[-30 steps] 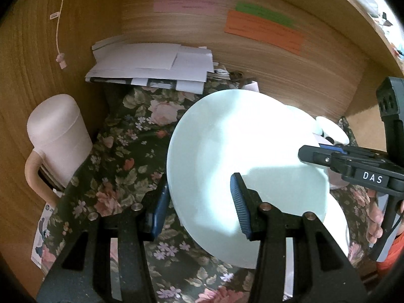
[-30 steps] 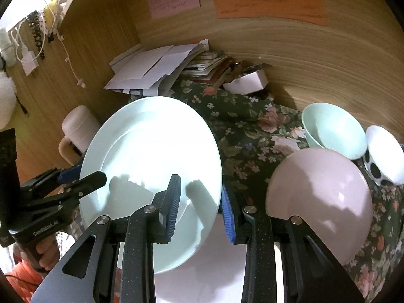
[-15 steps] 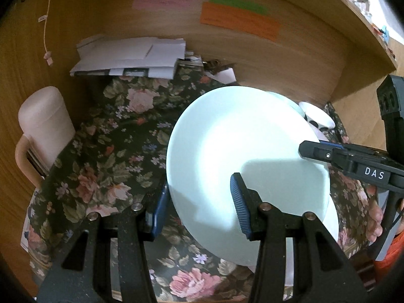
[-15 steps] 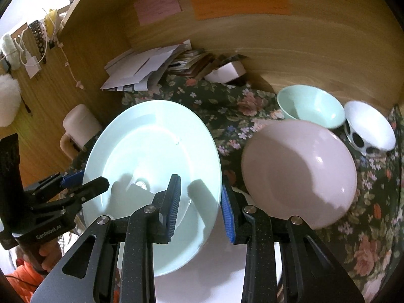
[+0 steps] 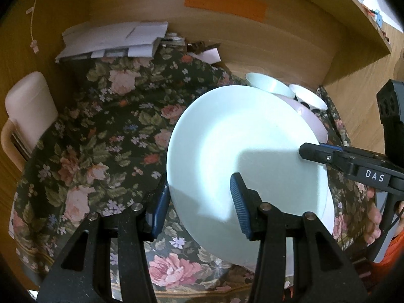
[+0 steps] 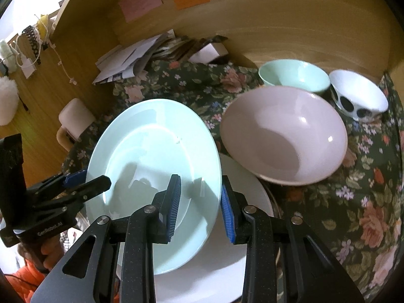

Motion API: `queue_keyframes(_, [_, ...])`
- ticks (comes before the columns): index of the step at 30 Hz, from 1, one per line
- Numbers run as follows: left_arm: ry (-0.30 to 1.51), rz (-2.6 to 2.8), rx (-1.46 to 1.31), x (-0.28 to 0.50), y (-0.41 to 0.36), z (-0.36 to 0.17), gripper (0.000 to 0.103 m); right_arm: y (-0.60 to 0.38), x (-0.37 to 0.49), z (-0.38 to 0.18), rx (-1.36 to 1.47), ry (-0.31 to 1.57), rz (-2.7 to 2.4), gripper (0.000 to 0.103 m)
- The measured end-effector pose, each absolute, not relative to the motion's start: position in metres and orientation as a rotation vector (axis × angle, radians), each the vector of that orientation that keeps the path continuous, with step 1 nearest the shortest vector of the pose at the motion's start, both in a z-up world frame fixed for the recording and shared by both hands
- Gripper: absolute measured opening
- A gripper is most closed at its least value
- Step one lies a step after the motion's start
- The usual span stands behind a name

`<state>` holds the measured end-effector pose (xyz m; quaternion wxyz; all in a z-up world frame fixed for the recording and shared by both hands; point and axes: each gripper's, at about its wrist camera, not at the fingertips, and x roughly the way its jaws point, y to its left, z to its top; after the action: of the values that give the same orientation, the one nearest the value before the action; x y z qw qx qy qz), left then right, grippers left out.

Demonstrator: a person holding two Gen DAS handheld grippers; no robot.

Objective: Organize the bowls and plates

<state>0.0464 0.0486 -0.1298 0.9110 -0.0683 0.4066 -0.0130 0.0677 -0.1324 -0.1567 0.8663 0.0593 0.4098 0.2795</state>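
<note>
Since a sec ago the mint plate had swung right, w/ both tongs, toward the dishes: the white plate now showed under its lower edge, and the pink bowl sat nearer centre in the right wrist view.

Left tongs stood part-open across the plate's near-left rim, one blue pad outside the edge, the other over the plate face; true contact couldn't be told. Right tongs straddled the opposite rim, jaws narrow, pads on either side of the edge, looked clamped on it.

Plate hung tilted betw the two tongs, above the floral cloth on the worktop, overlapping the white plate. Pink bowl lay just right of it; mint bowl and spotted bowl sat behind that, by the wood back wall. Papers were piled far back-left, pale mug at left edge.
</note>
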Motion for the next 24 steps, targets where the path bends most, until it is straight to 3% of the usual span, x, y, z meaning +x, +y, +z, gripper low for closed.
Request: queue_keyframes(24, [0.925, -0.076, -0.124, 0.05, 0.025, -0.157, 0.045, -0.157, 0.054, -0.188, 0.171, 0.929, 0.537, 0.028])
